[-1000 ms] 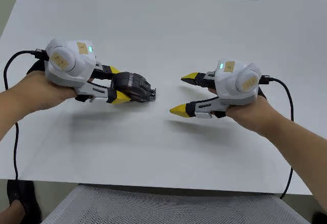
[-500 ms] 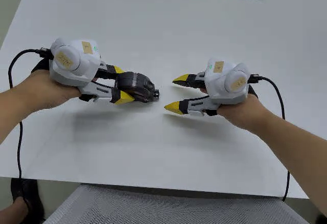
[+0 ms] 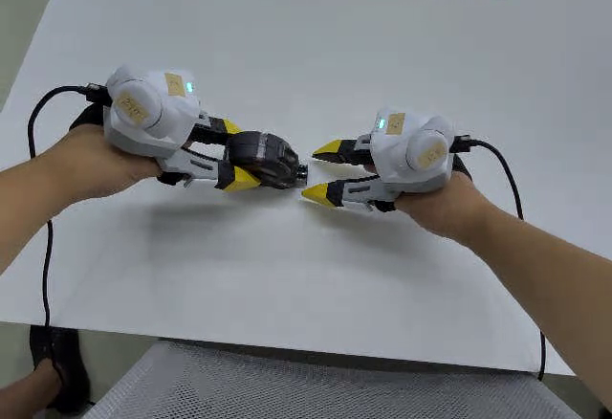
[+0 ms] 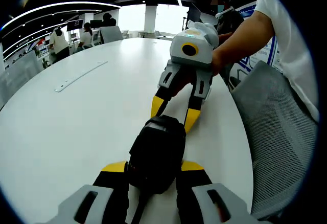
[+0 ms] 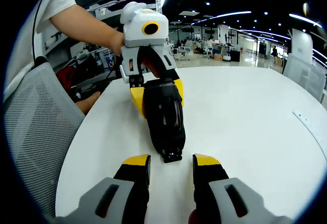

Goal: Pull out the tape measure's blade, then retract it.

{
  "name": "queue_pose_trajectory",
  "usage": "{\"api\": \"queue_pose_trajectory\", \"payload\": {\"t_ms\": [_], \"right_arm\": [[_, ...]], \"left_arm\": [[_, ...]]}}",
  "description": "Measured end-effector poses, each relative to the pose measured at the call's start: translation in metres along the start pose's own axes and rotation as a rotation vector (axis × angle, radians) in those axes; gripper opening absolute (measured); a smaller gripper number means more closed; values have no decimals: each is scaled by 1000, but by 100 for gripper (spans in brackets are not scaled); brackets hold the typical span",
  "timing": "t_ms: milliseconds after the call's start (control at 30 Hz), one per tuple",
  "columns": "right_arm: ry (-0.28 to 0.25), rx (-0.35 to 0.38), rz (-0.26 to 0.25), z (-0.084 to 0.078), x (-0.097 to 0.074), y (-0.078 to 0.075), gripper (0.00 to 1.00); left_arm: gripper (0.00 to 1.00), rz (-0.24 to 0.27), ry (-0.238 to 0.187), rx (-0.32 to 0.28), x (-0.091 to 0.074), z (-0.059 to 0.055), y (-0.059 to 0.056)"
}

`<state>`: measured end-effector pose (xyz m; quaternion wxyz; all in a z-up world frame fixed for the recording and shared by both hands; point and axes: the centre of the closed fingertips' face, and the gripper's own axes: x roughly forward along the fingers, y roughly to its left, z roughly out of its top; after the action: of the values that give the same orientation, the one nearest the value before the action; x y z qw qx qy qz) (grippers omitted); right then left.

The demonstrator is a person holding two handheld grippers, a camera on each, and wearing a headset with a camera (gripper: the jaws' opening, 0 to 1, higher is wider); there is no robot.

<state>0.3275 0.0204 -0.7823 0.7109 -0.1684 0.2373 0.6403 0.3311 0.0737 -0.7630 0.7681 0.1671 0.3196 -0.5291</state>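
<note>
On the bench (image 3: 287, 275), L gripper (image 3: 234, 154) clamps the tape measure (image 3: 266, 159); my R gripper (image 3: 321, 170), open just short of its hook (image 5: 172, 156), may close on nothing.

Tape measure (image 3: 263, 158): both flanks are covered by the left tool's (image 3: 237, 154) jaws; the underside is out of sight.
Blade: hidden inside the case, behind a small dark tab (image 5: 172, 156) at its mouth.
Right tool (image 3: 320, 170): rear wrapped by a hand (image 3: 449, 204); in the right gripper view the bottom edge cuts off its jaw bases.
Stickers (image 3: 175, 84): writing too small to read.
Cable (image 3: 45, 247): passes over the worktop's (image 3: 287, 275) near edge, end out of sight.
Background people (image 4: 59, 40): small, blurred.
</note>
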Motion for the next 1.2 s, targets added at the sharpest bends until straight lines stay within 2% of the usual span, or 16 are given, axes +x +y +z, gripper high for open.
{"api": "queue_pose_trajectory", "payload": {"t_ms": [600,1200], "right_arm": [[6,-35,17,-3,12,-3,15],[-3,-77,45,1,12,-1,12]], "left_arm": [[33,-4,-1,4,0,0,0],[33,-8,10,22,2,-1,1]]}}
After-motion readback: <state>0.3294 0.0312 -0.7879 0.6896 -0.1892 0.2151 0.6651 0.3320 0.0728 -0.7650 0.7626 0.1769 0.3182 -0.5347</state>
